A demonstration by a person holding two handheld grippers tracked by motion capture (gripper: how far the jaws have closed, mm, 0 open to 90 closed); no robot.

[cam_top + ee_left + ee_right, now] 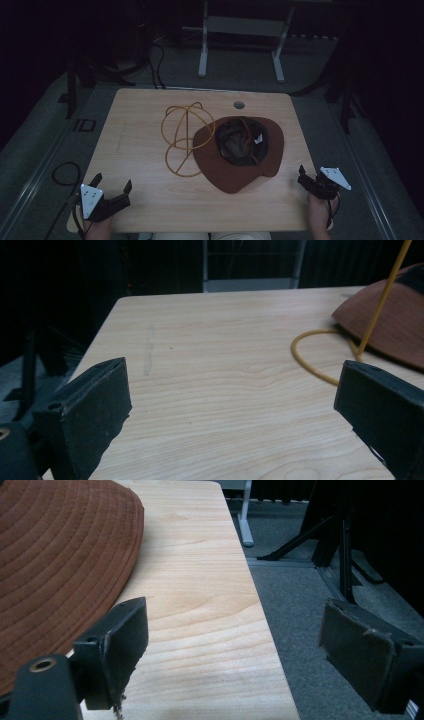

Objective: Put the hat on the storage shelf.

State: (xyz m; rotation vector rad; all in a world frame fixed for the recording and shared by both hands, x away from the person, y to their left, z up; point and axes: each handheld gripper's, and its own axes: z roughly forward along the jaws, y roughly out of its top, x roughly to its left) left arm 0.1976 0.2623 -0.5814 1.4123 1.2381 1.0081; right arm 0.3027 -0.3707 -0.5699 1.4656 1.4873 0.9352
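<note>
On the pale wooden table [145, 200] the biggest thing is the brown brimmed hat [240, 167], lying crown-down with its dark lining facing up, right of the middle and reaching toward the near edge; just beside it on the left, partly under the brim, stands a yellow wire frame [182, 135] of loops, which I take to be a hat stand. Both tools wait at the near edge, well apart from each other. The left gripper [111, 186] sits at the near left corner with its jaws spread wide and nothing between them, the right gripper [309, 176] at the near right corner, likewise wide and empty, one jaw hanging out past the table edge. To my eye the risk lies in the wire: it looks light and springy, so a nudge from the hat brim could tip or skid it. The soft brim may also fold under a pinch, and the loose cord inside could snag a loop
</note>
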